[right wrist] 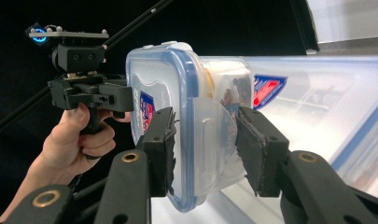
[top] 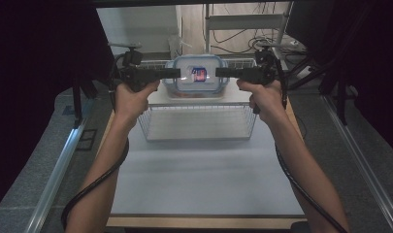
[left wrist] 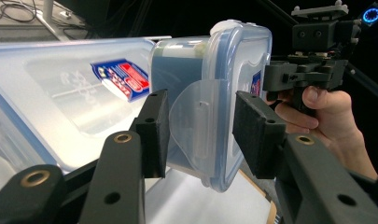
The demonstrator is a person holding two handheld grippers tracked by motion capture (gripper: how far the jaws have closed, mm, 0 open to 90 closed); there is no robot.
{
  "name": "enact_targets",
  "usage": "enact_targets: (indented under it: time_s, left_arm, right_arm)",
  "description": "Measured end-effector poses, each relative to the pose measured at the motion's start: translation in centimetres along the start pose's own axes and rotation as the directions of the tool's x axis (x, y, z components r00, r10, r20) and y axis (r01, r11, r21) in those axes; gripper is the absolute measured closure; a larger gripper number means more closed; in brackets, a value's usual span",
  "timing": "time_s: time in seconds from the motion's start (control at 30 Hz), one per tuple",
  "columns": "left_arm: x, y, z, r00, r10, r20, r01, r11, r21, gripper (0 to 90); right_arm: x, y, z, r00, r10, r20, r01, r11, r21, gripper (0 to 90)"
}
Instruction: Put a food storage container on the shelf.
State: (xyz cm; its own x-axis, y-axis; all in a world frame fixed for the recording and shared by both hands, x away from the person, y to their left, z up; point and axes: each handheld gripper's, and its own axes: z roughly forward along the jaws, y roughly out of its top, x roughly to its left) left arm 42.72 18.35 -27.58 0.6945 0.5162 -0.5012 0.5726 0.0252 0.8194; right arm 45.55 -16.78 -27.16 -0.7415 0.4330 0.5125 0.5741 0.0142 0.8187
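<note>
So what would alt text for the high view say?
Two hands hold a clear lidded food box between them, the left gripper and right gripper clamped on its ends, above a wire basket on a white table.

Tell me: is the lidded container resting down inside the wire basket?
No, both grippers hold the container up above the wire basket.

Both black tongs, left tongs [top: 172, 73] and right tongs [top: 223, 73], have brass rings, foam pads, thick black cables; bare forearms.

High cam looks forward-down; gripper cams close, facing across shared container [top: 196, 77].
</note>
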Motion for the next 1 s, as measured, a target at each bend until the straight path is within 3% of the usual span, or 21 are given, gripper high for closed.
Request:
enact_targets:
  time_s: [0.3, 0.67, 0.8, 0.87, 1.0]
  left_arm:
    - [1.4, 0.8, 0.4, 0.9992, -0.039, 0.006, 0.039, 0.9991, -0.016, 56.6]
    - [2.5, 0.9, 1.0, 0.9978, -0.065, -0.010, 0.065, 0.9975, -0.028, 56.1]
    - [1.9, 1.1, 1.3, 0.9961, -0.028, -0.083, 0.027, 0.9995, -0.013, 56.0]
    - [1.5, 1.2, 1.6, 0.9924, -0.013, -0.123, 0.013, 0.9999, -0.001, 52.6]
    - [1.4, 1.2, 1.8, 0.9906, 0.001, -0.137, -0.001, 1.0000, 0.004, 51.9]
  right_arm:
    - [-0.6, 1.4, 0.9, 0.9997, 0.020, 0.013, -0.020, 1.000, -0.009, 57.8]
    - [-2.1, 1.5, 1.8, 0.9980, 0.062, 0.012, -0.062, 0.998, -0.020, 57.4]
    - [-2.0, 1.5, 1.8, 0.9985, 0.044, 0.032, -0.043, 0.999, -0.021, 56.8]
    - [-1.8, 1.5, 2.1, 0.9985, 0.035, 0.042, -0.034, 0.999, -0.015, 56.0]
    - [-1.8, 1.6, 2.2, 0.9975, 0.021, 0.067, -0.020, 1.000, -0.009, 54.4]
